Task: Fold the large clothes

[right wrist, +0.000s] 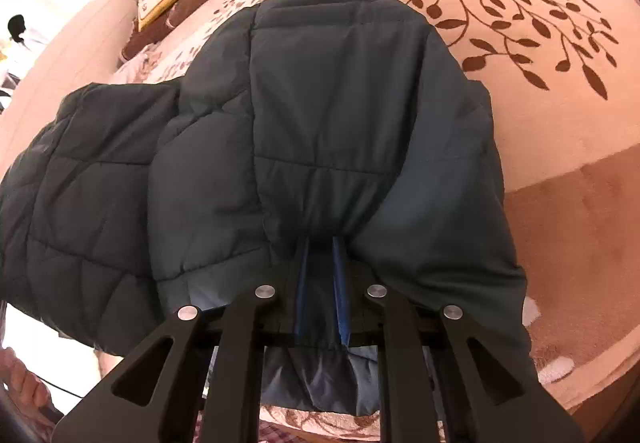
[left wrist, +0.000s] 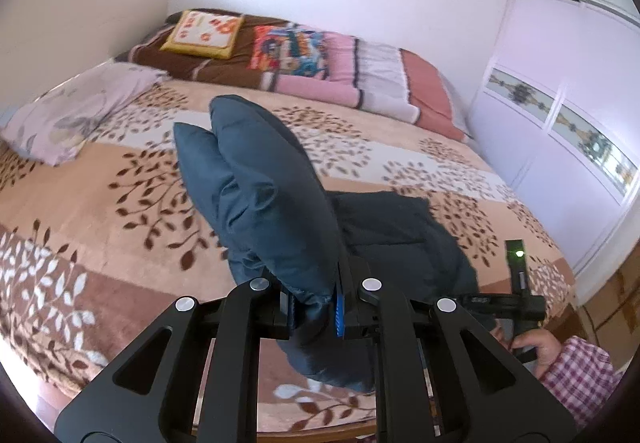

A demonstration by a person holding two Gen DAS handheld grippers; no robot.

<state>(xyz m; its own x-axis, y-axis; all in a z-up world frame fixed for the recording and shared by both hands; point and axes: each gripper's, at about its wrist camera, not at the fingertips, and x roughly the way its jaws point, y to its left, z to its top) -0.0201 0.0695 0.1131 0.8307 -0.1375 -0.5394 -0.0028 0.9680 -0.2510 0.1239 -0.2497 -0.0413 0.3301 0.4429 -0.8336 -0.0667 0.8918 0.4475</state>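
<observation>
The left gripper (left wrist: 314, 307) pinched the dark blue padded jacket (left wrist: 264, 195), its folded end pointing up toward the pillows (left wrist: 204, 33); the right gripper (right wrist: 322, 283) also pinched the jacket (lengthwise across the bed (right wrist: 560, 183)).

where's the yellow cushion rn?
Left wrist view, upper left: the yellow cushion lies at the far end of the bed on the brown blanket, left of the multicoloured cushion.
</observation>
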